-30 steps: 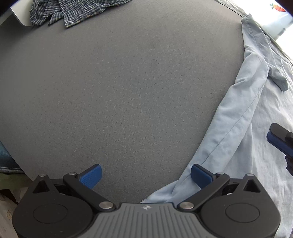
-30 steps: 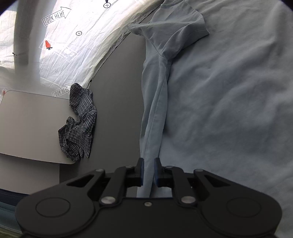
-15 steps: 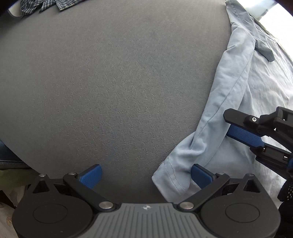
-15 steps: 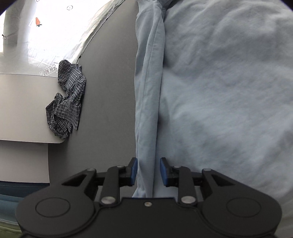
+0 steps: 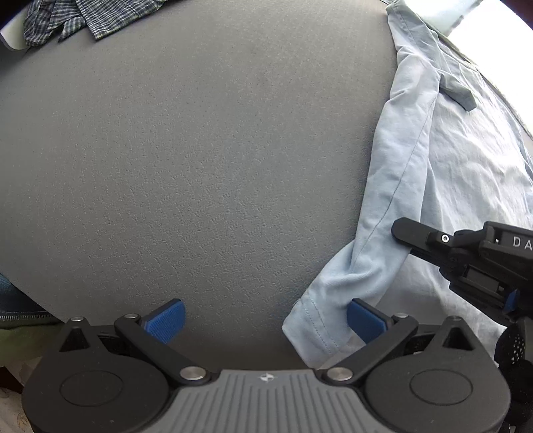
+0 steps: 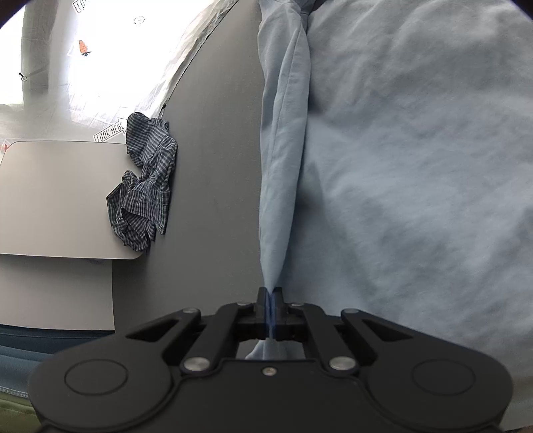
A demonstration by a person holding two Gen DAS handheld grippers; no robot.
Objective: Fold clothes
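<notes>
Right gripper (image 6: 270, 301) angled down, jaws just closed, pinching sleeve (image 6: 283, 166).

The shirt (image 6: 416, 166) is plain pale blue, and the crumpled garment (image 6: 146, 180) is a navy-and-white check. The bench (image 5: 200, 166) is flat grey; both tools are black (pads (image 5: 166, 319) bright blue).

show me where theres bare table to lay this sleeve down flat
The widest free patch is the grey table, bordered by the plaid shirt at the far corner and the light blue shirt on the right. It is crowded at the sleeve, where the right gripper pinches and the open left gripper straddles the cuff.
</notes>
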